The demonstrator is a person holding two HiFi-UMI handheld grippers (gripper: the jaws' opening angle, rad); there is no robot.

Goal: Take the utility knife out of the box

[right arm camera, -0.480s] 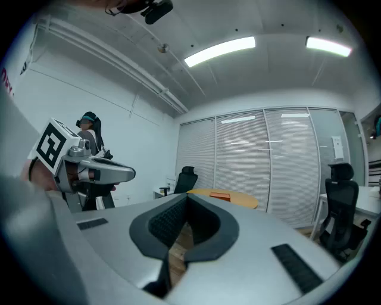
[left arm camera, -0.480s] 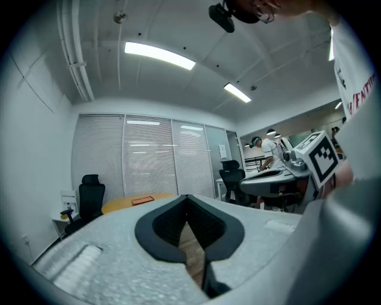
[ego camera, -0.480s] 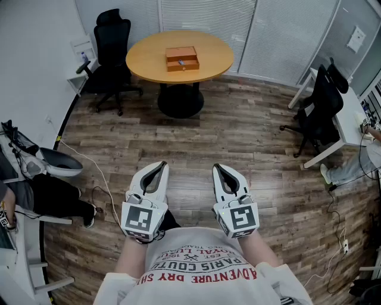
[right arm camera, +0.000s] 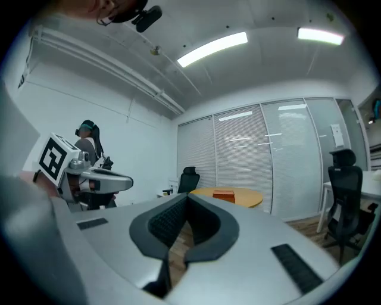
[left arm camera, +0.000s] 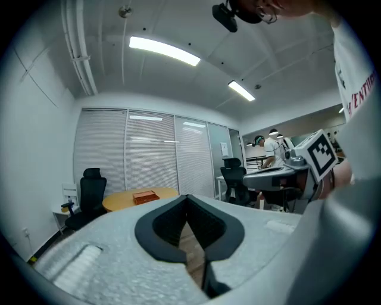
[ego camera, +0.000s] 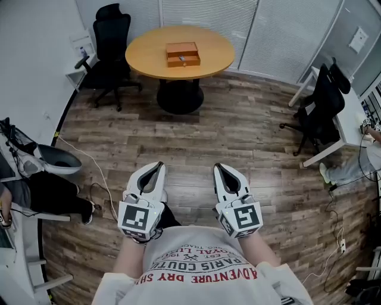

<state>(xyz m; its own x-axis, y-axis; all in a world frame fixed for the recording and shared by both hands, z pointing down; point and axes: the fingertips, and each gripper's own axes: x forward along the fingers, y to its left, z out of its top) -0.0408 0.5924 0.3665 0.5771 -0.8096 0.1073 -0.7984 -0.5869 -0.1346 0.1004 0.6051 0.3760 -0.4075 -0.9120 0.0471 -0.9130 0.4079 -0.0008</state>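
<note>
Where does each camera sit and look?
Head view: on the person's head, looking down at table and box; shirt, left gripper, right gripper show.
Left gripper view: on that gripper, facing level toward the table; its shut jaws show.
Right gripper view: likewise, on the right gripper; shut jaws show.
Shared: all three see the box.

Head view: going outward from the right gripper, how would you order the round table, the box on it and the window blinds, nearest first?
1. Round table, straight ahead, near edge closest.
2. Box, at the table's middle.
3. Blinds, behind the table.
</note>
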